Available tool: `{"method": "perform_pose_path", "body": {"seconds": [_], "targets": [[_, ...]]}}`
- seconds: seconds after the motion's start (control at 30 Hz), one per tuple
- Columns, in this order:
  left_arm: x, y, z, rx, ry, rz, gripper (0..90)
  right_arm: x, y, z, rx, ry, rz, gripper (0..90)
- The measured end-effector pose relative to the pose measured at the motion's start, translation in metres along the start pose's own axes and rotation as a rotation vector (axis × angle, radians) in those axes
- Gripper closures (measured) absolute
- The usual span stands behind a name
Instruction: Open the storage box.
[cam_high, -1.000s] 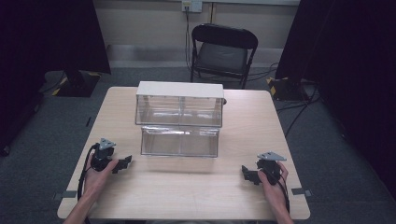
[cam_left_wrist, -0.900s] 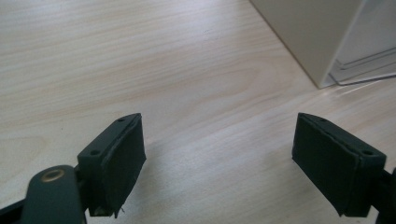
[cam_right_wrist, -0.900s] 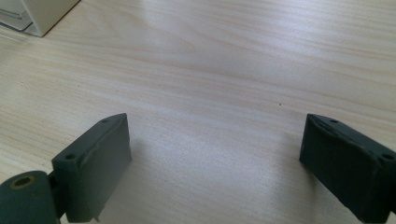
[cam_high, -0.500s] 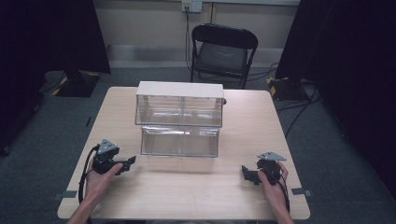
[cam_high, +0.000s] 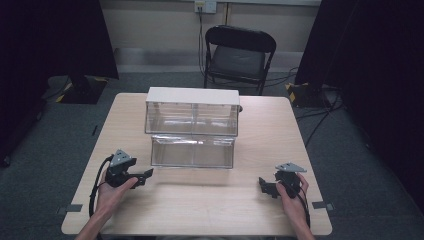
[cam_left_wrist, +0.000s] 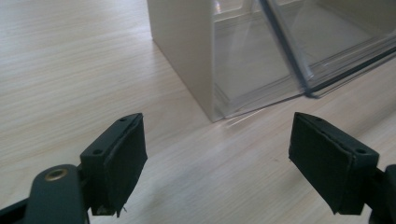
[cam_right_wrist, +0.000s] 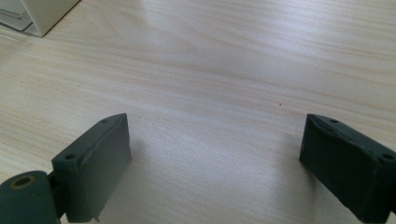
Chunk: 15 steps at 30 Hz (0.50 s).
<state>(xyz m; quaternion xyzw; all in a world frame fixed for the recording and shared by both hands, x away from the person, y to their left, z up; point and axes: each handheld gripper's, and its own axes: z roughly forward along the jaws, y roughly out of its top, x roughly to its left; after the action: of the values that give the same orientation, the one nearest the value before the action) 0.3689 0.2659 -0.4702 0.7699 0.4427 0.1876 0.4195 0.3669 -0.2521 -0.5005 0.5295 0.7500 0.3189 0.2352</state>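
The left gripper (cam_high: 145, 176) is edging in toward the drawer cabinet (cam_high: 192, 111), sitting a touch closer to its front left corner than a moment ago, while the right gripper (cam_high: 264, 185) is staying put, well off the cabinet's front right. The pulled-out clear drawer (cam_high: 193, 151) is standing out in front of the cabinet on the table (cam_high: 200, 210). In the left gripper view the jaws are gaping wide, nothing between them, the cabinet corner (cam_left_wrist: 187, 56) just ahead. The right gripper's jaws are spread wide too, over bare wood. It looks like the left is lining up on that drawer.
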Motion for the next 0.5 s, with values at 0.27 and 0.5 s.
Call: {"method": "perform_pose_path", "body": {"seconds": [0.27, 0.5], "targets": [[-0.0084, 0.0052, 0.0044, -0.006, -0.01, 0.036, 19.5, 0.0, 0.0, 0.0, 0.0, 0.0, 0.0, 8.0], [-0.0089, 0.0066, 0.0084, -0.01, -0.017, 0.026, 19.5, 0.0, 0.0, 0.0, 0.0, 0.0, 0.0, 8.0]]}}
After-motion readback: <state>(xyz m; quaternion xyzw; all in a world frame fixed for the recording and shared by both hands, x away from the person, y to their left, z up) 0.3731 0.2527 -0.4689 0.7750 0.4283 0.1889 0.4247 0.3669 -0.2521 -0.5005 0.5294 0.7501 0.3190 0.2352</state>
